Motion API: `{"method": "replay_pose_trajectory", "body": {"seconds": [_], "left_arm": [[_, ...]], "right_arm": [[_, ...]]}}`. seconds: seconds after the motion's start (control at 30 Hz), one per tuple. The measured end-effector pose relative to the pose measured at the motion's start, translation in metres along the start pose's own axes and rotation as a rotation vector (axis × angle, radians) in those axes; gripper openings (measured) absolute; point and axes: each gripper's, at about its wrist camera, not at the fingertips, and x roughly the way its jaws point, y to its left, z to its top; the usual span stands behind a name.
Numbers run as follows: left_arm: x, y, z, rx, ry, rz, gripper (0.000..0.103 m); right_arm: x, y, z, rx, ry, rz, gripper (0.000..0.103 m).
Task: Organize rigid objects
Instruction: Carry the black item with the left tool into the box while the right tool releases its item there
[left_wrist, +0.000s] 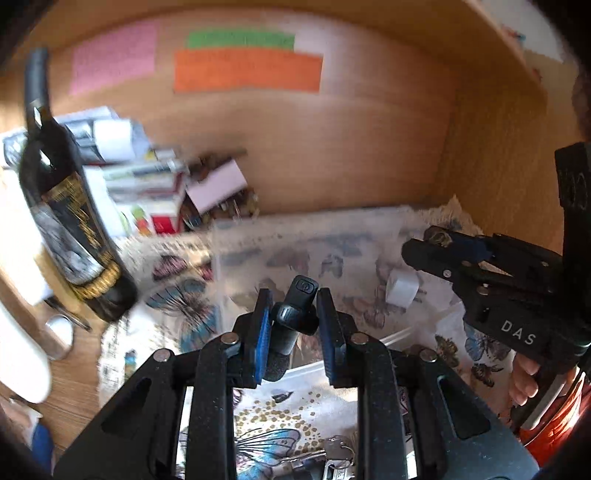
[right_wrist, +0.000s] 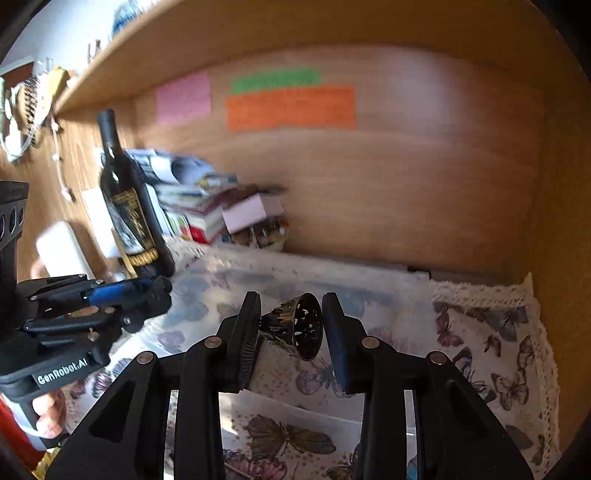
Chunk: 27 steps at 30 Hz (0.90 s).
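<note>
My left gripper (left_wrist: 294, 319) is shut on a small black device with a power button (left_wrist: 300, 306), held above a clear plastic box (left_wrist: 258, 254) on the butterfly cloth. My right gripper (right_wrist: 291, 326) is shut on a dark metal cone-shaped piece with holes (right_wrist: 295, 326), held above the same box (right_wrist: 295, 280). The right gripper also shows in the left wrist view (left_wrist: 443, 251), and the left gripper shows in the right wrist view (right_wrist: 147, 295). A white cylinder (left_wrist: 402, 291) lies in the box. Keys (left_wrist: 336, 458) lie on the cloth near me.
A dark wine bottle (left_wrist: 70, 229) stands at the left, also in the right wrist view (right_wrist: 129, 214). A pile of books and a small box (left_wrist: 155, 192) sits behind it. Wooden back wall carries pink, green and orange notes (left_wrist: 247, 70). A wooden side wall (right_wrist: 554, 221) closes the right.
</note>
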Motion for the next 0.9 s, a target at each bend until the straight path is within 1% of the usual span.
{"method": "replay_pose_trajectory", "body": {"seconds": [0.07,0.23,0.43,0.53,0.6,0.67,0.73,0.8,0.9], "left_arm": [[0.008,-0.001,-0.002,0.002,0.014,0.004,0.024],[0.020,-0.002,-0.003,0.008,0.036,-0.020,0.024],[0.035,-0.009,-0.004,0.034,0.076,-0.029,0.024],[0.040,-0.012,-0.007,0.043,0.096,-0.026,0.024],[0.037,-0.013,-0.006,0.045,0.090,-0.010,0.030],[0.030,-0.013,-0.006,0.046,0.078,-0.019,0.036],[0.019,-0.014,-0.005,0.051,0.055,-0.015,0.041],[0.007,-0.015,-0.005,0.063,0.024,-0.004,0.049],[-0.013,-0.016,-0.006,0.077,-0.019,0.009,0.057]], "right_arm": [[0.012,-0.003,-0.005,0.008,0.035,0.002,0.032],[0.035,-0.007,-0.015,0.008,0.112,0.018,0.032],[0.053,-0.009,-0.022,0.024,0.165,0.035,0.032],[0.056,-0.008,-0.024,0.021,0.177,0.036,0.032],[0.055,-0.006,-0.024,0.018,0.179,0.035,0.032],[0.052,-0.005,-0.023,0.009,0.176,0.039,0.032],[0.044,-0.003,-0.021,0.002,0.157,0.046,0.035],[0.031,-0.001,-0.019,-0.006,0.124,0.046,0.044],[0.011,0.002,-0.017,-0.019,0.079,0.050,0.051]]}}
